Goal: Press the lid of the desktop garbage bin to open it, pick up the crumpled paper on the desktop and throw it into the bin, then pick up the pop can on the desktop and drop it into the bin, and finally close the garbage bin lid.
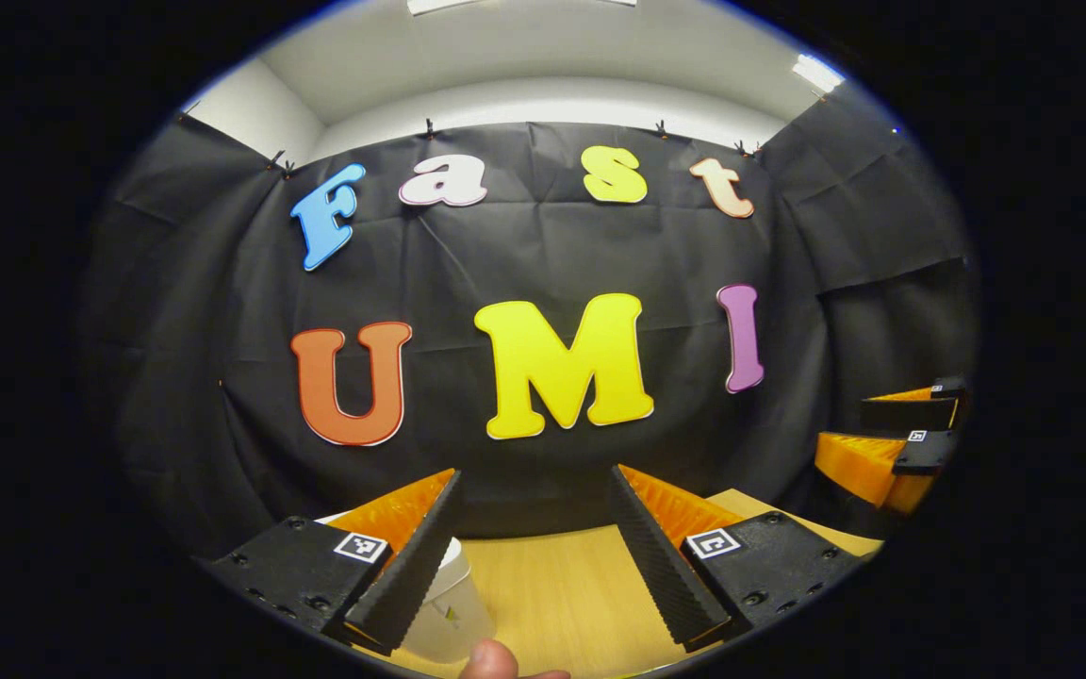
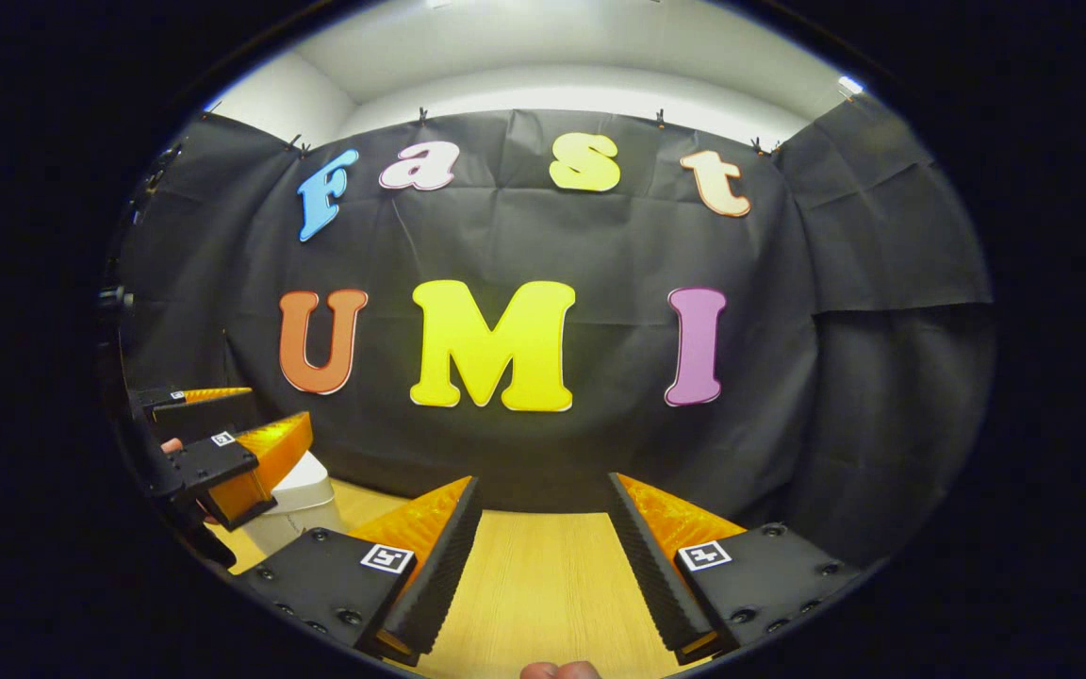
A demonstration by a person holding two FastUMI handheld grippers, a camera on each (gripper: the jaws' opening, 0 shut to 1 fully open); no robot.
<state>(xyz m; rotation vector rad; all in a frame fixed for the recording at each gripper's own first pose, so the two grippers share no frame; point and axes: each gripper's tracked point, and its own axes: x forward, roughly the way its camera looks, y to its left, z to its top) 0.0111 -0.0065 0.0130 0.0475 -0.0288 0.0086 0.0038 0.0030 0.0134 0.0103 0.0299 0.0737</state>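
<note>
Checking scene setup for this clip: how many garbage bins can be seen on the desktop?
1. The white garbage bin sits on the wooden desktop behind the left tool's left finger; the right gripper view shows it at far left, below the other tool. More may be hidden.

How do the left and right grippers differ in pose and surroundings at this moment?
The left gripper has the white bin just behind one of its fingers; the right gripper has only bare wooden desktop between and ahead of its fingers. In the right gripper view the left gripper hangs over the bin, while the right gripper sits off to its side. Both are open, holding nothing, and face the black cloth wall.
</note>
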